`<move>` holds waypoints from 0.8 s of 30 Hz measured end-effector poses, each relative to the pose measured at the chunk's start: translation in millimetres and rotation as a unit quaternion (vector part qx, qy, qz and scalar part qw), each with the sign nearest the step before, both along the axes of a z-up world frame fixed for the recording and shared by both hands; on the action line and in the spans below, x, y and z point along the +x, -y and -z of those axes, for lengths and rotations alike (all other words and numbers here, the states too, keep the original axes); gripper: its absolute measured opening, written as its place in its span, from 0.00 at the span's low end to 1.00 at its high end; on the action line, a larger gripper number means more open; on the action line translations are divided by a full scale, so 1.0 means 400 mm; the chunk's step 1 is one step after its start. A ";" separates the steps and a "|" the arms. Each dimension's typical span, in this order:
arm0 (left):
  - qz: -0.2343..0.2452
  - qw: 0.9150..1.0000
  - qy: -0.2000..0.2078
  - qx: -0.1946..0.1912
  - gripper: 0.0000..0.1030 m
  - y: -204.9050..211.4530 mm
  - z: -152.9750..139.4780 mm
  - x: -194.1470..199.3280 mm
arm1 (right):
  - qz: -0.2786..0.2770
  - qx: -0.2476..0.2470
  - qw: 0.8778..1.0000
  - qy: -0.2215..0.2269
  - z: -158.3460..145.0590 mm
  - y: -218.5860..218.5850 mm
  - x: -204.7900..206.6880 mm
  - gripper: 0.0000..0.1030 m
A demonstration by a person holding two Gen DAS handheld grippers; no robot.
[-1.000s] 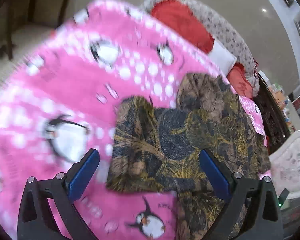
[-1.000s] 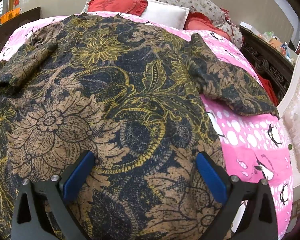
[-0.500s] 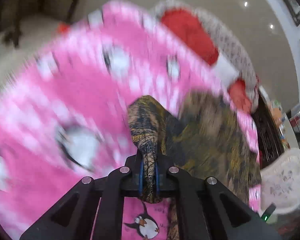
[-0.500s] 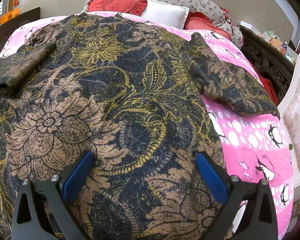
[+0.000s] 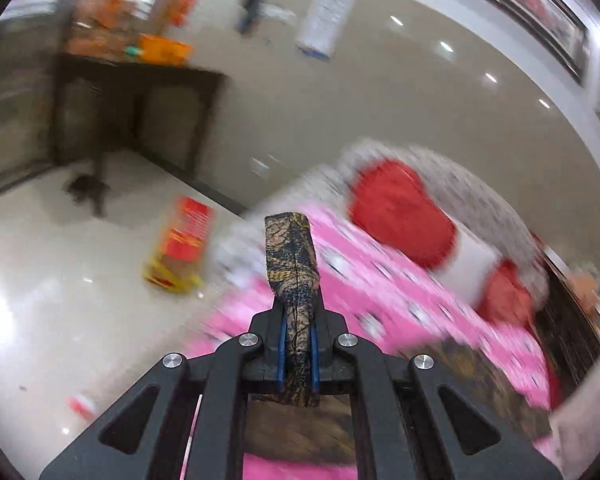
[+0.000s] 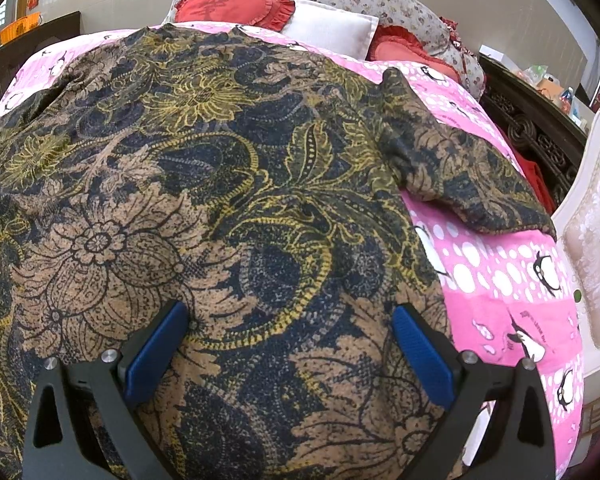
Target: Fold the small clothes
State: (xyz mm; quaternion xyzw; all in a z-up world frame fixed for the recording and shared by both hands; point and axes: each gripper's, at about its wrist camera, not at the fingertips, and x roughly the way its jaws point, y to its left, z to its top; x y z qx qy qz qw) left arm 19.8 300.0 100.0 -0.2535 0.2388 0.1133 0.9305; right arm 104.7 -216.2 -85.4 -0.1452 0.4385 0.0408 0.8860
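While my left gripper pinches a bunched strip of the shirt between its blue pads, raised above the bed's left edge, my right gripper hovers with fingers spread wide over the shirt's lower body, holding nothing. I judge the sleeve fold is in hand; next I should carry the strip inward across the body and release. The shirt is thin batik cloth, brown and navy florals, lying on a pink penguin-print bedspread.

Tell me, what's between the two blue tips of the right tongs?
The flowery brown shirt fills the gap between the open right tongs, spread over the pink penguin blanket. The right wrist view shows it.
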 end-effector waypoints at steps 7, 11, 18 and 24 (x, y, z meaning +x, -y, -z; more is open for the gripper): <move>0.239 0.969 -0.022 -0.060 0.00 0.469 0.180 0.247 | 0.000 0.003 1.000 -0.002 0.000 0.003 -0.006 1.00; 0.315 0.944 -0.085 -0.052 0.18 0.668 0.316 0.317 | 0.002 0.007 1.000 -0.010 -0.001 0.010 -0.003 1.00; 0.325 0.938 -0.120 0.028 0.24 0.662 0.368 0.197 | 0.004 0.067 0.997 -0.027 -0.105 0.012 0.030 0.97; 0.259 0.955 -0.141 0.037 0.23 0.530 0.434 0.080 | -0.129 0.227 0.965 -0.030 -0.185 -0.125 0.126 0.94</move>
